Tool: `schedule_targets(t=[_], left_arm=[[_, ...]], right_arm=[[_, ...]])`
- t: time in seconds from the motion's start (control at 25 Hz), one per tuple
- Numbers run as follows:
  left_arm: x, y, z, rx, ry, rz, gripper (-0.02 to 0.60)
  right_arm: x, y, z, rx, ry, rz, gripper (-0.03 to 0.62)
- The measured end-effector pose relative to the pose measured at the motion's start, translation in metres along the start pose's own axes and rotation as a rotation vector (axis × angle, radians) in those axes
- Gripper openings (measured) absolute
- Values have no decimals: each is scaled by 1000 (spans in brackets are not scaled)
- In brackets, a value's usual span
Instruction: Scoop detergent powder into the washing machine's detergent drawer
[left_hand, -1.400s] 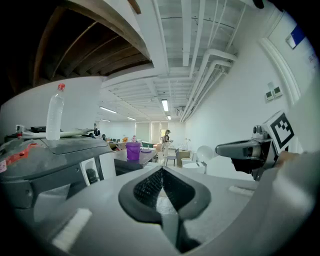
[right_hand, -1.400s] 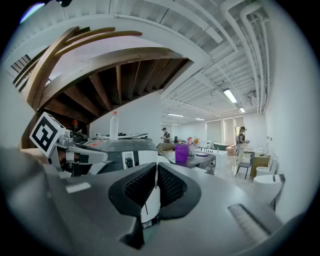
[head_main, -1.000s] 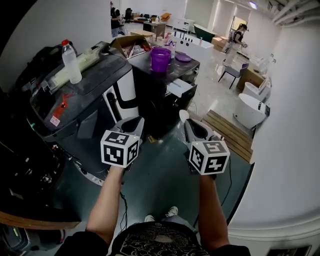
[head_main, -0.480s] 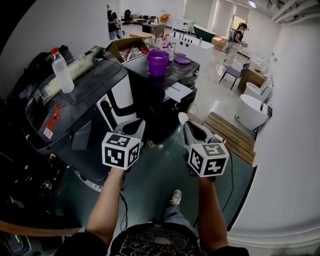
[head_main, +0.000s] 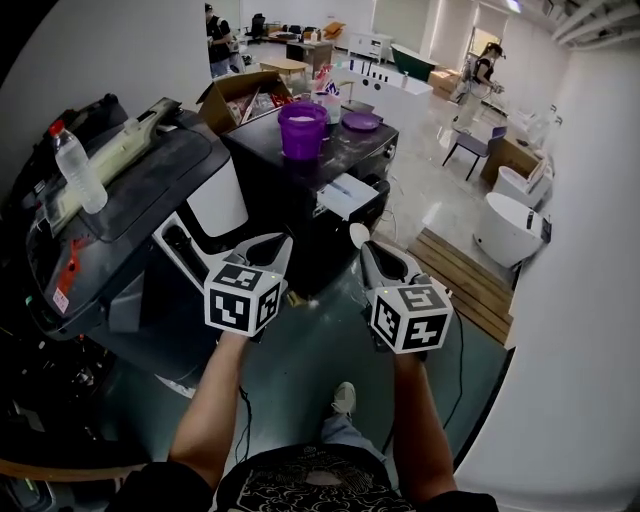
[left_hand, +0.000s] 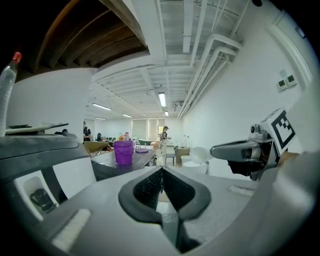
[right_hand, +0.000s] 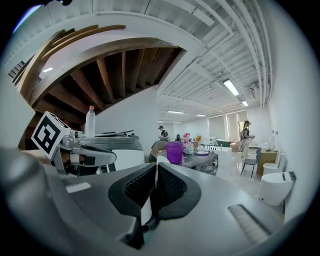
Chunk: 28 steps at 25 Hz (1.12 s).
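Right gripper is clamped on the thin handle of a small white plastic scoop, bowl forward and empty as far as I can tell. Left gripper has its jaws closed together on nothing. Both hang over the floor, well short of the black washing machine at 12 o'clock. A translucent purple plastic tub stands on its top and looks open, with a round purple lid just beside it at its 2 o'clock. The white tray sticking out of the machine front, below the tub, looks like the detergent drawer, pulled out. My read: approach phase, no powder taken yet. Close in first, enter the tub from above with the bowl tipped down, level before lifting, and stay level down to the drawer. The grip on the handle is thin, so don't lever on the tub wall.
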<state>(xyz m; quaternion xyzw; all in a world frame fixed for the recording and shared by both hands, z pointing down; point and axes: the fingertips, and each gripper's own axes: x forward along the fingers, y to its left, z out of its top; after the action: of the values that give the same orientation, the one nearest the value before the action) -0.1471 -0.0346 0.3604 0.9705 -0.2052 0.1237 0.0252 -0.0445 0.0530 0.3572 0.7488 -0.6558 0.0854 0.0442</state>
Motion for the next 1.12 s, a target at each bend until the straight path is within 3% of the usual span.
schedule_targets(t=[0.6,1.12], left_arm=[[143,30,29,-34,45,72,0],[194,48,49,-37,56,141,0]], right_arm=[[109,-111,17,-8,54,94,38],[159,-147,33,-17,50,178,38]])
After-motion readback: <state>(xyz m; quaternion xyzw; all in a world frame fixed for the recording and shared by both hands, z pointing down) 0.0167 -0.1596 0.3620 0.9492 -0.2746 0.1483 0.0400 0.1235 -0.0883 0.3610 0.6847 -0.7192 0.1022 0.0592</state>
